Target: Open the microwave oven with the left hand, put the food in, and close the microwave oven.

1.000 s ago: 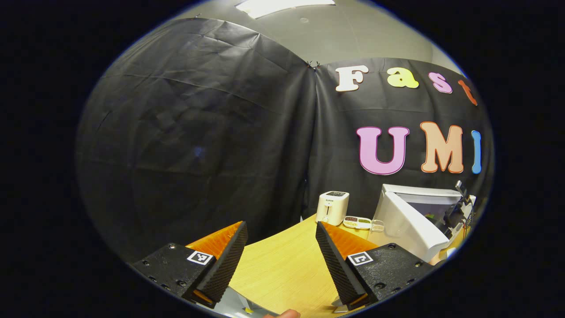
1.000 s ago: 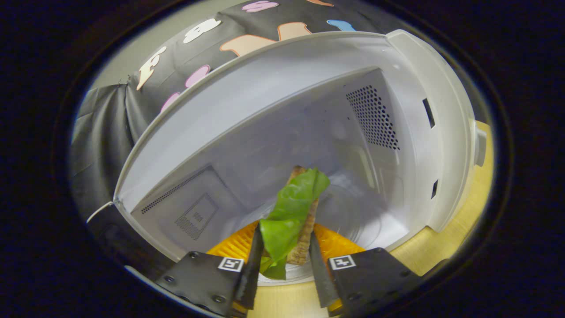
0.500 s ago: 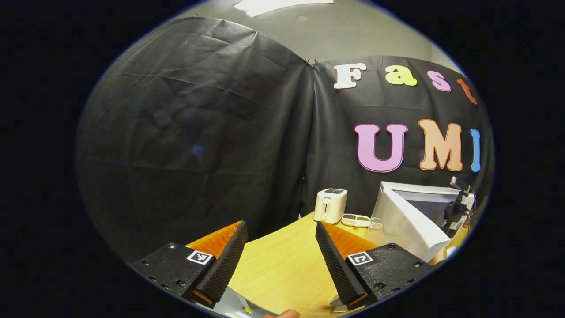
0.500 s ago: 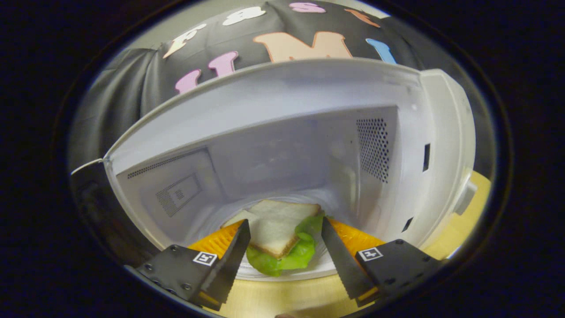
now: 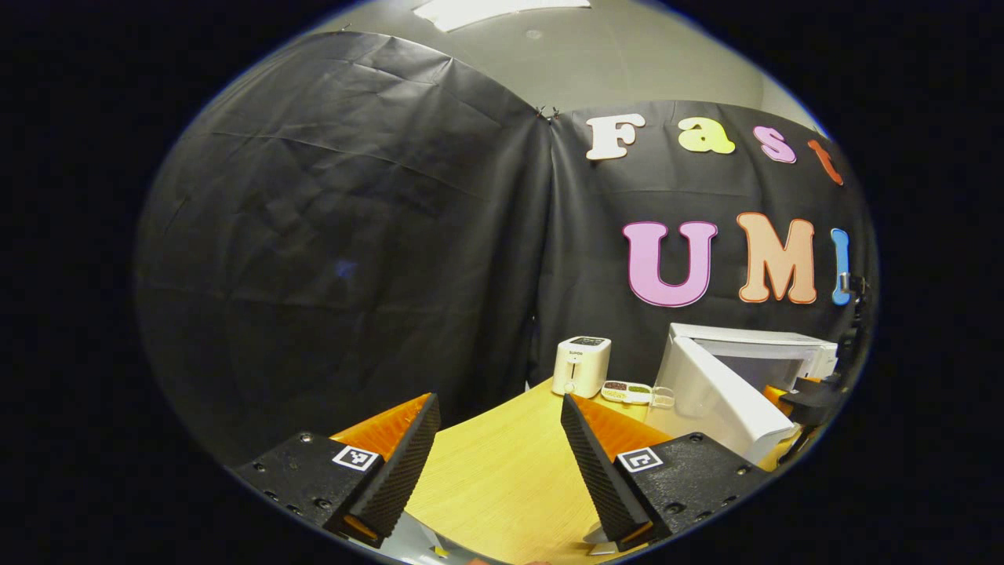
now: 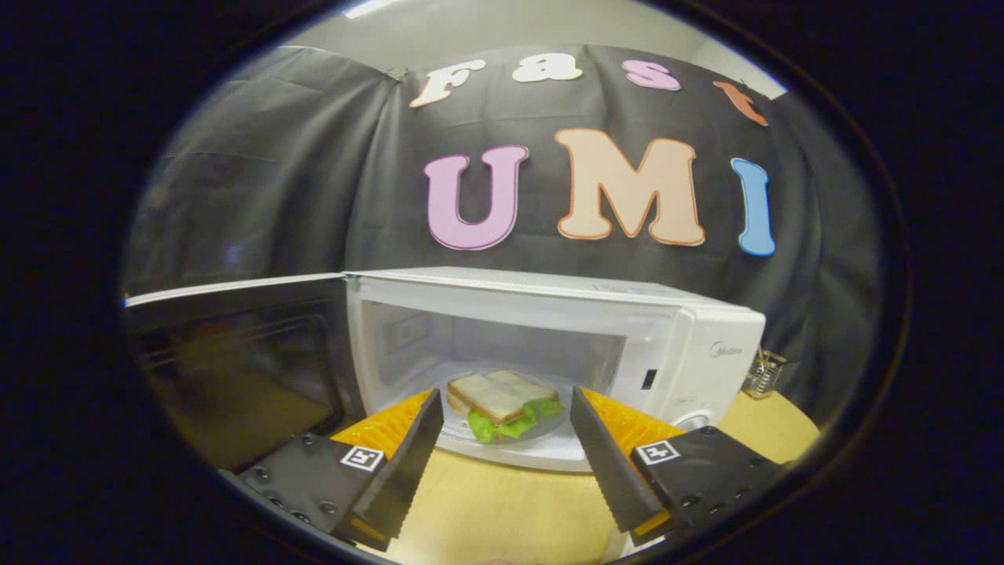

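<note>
Your right gripper [image 6: 502, 455] hangs released before the microwave [image 6: 549, 345]; the sandwich [image 6: 502, 402] lies inside on the turntable. Your left gripper [image 5: 498, 463] waits released over the table [image 5: 502, 471], free to swing the open door [image 6: 235, 369] shut.

left tool [image 5: 496, 455]: fingers spread, empty | right tool [image 6: 502, 447]: fingers spread, empty

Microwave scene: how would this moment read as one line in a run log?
sandwich: inside microwave | door: open | right gripper: open, empty, outside | left gripper: open, over table | next: close door
</note>
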A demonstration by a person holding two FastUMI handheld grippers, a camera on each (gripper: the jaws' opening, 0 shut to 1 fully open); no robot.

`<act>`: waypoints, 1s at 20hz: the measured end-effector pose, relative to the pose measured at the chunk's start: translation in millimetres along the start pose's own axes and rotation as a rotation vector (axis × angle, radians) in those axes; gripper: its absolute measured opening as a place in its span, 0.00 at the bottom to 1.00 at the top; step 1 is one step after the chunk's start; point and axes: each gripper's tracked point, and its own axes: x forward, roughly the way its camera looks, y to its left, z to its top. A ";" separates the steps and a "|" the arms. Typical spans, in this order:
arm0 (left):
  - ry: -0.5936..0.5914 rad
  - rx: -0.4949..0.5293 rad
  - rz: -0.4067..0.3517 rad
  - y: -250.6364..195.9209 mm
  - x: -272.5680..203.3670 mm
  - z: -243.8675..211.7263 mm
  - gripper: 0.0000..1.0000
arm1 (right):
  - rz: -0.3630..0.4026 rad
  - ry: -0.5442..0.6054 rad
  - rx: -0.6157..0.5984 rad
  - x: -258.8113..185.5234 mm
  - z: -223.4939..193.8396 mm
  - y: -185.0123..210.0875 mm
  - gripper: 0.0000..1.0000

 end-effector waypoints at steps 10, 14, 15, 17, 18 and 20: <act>-0.003 -0.015 -0.133 -39.6 -12.3 1.4 0.55 | -0.060 -0.030 0.018 -62.9 52.8 -111.2 0.97; 0.015 -0.042 -0.195 -62.3 -19.1 -4.9 0.17 | -0.130 -0.083 0.006 -64.4 86.4 -157.1 0.97; 0.023 -0.036 -0.189 -61.2 -17.9 -8.8 0.06 | -0.149 -0.091 0.011 -64.5 93.1 -167.0 0.97; 0.038 -0.011 -0.160 -55.7 -15.0 -13.4 0.03 | -0.166 -0.098 0.009 -63.7 104.3 -178.4 0.97; 0.040 0.005 -0.152 -55.3 -13.7 -14.1 0.01 | -0.176 -0.096 0.005 -63.0 108.6 -184.4 0.97; 0.064 0.029 -0.140 -53.7 -13.9 -18.1 0.01 | -0.197 -0.111 0.008 -60.6 116.0 -196.8 0.97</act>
